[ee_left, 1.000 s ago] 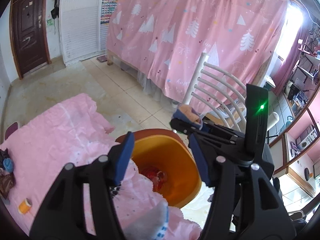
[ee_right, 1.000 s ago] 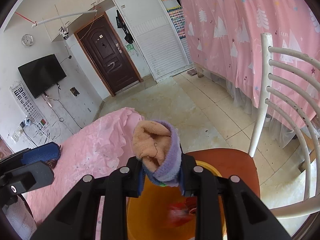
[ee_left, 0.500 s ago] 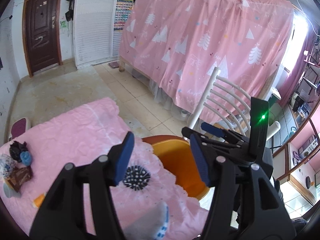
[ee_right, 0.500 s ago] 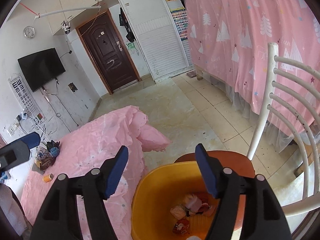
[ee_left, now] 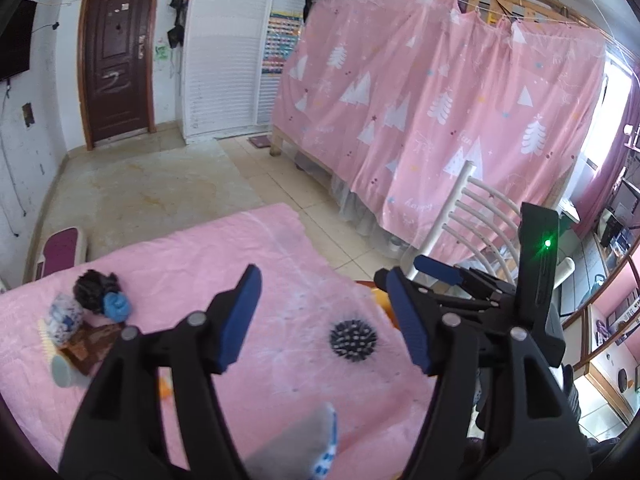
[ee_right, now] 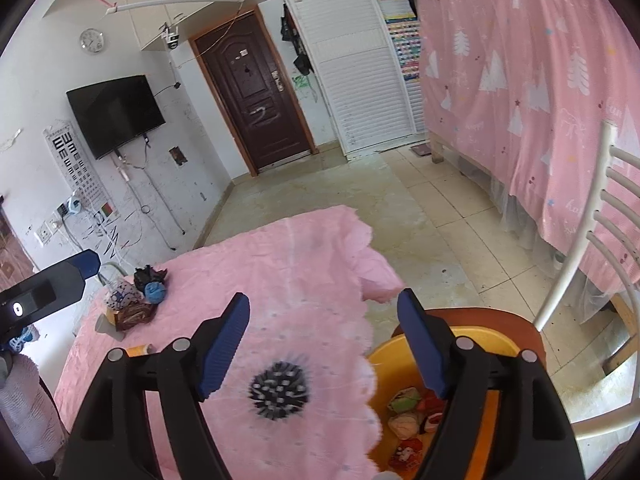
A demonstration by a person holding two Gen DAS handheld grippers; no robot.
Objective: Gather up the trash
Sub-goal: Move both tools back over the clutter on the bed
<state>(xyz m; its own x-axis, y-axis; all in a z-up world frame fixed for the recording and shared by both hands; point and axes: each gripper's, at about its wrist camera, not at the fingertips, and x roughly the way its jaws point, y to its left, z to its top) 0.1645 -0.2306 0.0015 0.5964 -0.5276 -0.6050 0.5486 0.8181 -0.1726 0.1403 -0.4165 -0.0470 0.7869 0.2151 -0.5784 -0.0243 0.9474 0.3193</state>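
A black spiky ball (ee_left: 353, 339) (ee_right: 279, 390) lies on the pink-covered table (ee_left: 248, 252) (ee_right: 292, 256) near its right edge. A pile of small trash items (ee_left: 86, 318) (ee_right: 134, 300) sits at the table's far left, with a small orange roll (ee_right: 140, 349) near it. An orange basin (ee_right: 486, 400) on a chair holds several crumpled items, including the sock (ee_right: 404, 426). My left gripper (ee_left: 324, 320) is open and empty above the table. My right gripper (ee_right: 324, 344) is open and empty, between ball and basin. A grey-blue cloth (ee_left: 308, 452) lies under the left gripper.
A white slatted chair (ee_right: 600, 248) with a brown seat holds the basin beside the table. A pink curtain (ee_left: 440, 120) covers a bed frame behind. Tiled floor, a dark door (ee_right: 256, 92) and a wall TV (ee_right: 114, 114) lie beyond.
The right gripper opened and dropped the orange-purple sock into the basin, then drew back left over the table. The left gripper also swung left, from basin to table.
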